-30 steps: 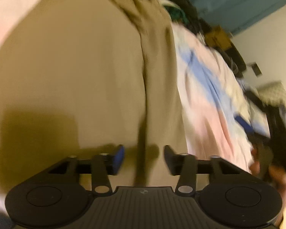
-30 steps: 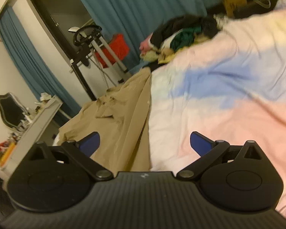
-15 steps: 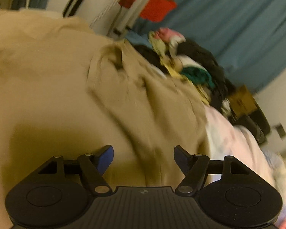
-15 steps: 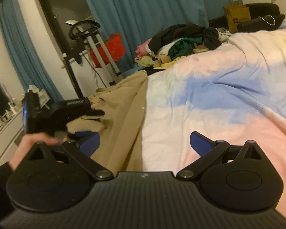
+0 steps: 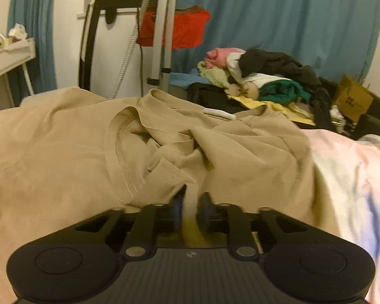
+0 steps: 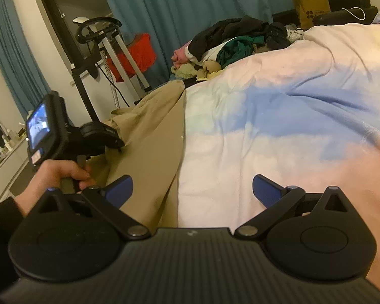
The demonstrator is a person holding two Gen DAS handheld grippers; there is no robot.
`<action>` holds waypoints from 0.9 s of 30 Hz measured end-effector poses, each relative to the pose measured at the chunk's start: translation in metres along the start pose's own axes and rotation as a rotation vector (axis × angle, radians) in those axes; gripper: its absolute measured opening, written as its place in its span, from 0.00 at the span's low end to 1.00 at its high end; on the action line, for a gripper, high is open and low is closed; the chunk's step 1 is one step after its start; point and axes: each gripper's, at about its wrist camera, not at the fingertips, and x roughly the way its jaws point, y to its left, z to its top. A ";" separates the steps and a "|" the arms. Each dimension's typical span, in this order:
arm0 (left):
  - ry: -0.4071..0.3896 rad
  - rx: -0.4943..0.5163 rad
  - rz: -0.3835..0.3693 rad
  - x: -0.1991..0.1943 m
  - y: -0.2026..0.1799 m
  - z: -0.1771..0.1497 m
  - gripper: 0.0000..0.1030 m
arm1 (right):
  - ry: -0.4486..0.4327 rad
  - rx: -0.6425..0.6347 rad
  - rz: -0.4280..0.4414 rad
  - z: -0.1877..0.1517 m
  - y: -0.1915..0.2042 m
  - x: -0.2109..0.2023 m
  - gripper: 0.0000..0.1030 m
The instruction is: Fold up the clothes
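At the far left of the right wrist view, a hand (image 6: 63,174) in a dark sleeve holds the left gripper (image 6: 115,140), which rests on the beige shirt (image 6: 149,136). The shirt lies on the left part of the bed, crumpled, with its collar toward the foot of the bed. In the left wrist view the left gripper (image 5: 190,206) has just been closing, and its jaws stand narrow with a ridge of the beige shirt (image 5: 50,157) pinched between them, beside the stitched hem. To the right of the shirt, the pastel bedcover (image 6: 278,116) is bare and lightly wrinkled. The right gripper (image 6: 192,190) hovers over the border between shirt and bedcover, its jaws wide apart and holding nothing. Behind, a pile of clothes (image 6: 230,43) lies before the blue curtain (image 6: 190,2).
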 end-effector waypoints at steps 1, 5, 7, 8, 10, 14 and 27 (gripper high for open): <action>0.001 0.004 -0.012 -0.009 0.001 -0.002 0.41 | -0.004 -0.004 0.002 0.000 0.001 -0.001 1.00; -0.041 0.077 -0.053 -0.069 0.006 -0.016 0.56 | -0.046 -0.023 -0.003 0.004 0.004 -0.012 1.00; -0.088 0.113 -0.067 -0.098 0.003 -0.018 0.65 | -0.065 -0.025 0.000 0.006 0.005 -0.019 1.00; -0.119 0.126 -0.068 -0.116 -0.001 -0.021 0.68 | -0.074 -0.025 0.001 0.007 0.005 -0.023 1.00; -0.172 0.147 -0.082 -0.160 -0.005 -0.032 0.78 | -0.095 -0.029 0.004 0.009 0.006 -0.031 1.00; -0.234 0.165 -0.110 -0.237 -0.008 -0.056 0.84 | -0.133 -0.063 0.013 0.010 0.013 -0.054 1.00; -0.295 0.125 -0.124 -0.337 0.029 -0.136 1.00 | -0.157 -0.164 0.077 -0.008 0.039 -0.129 1.00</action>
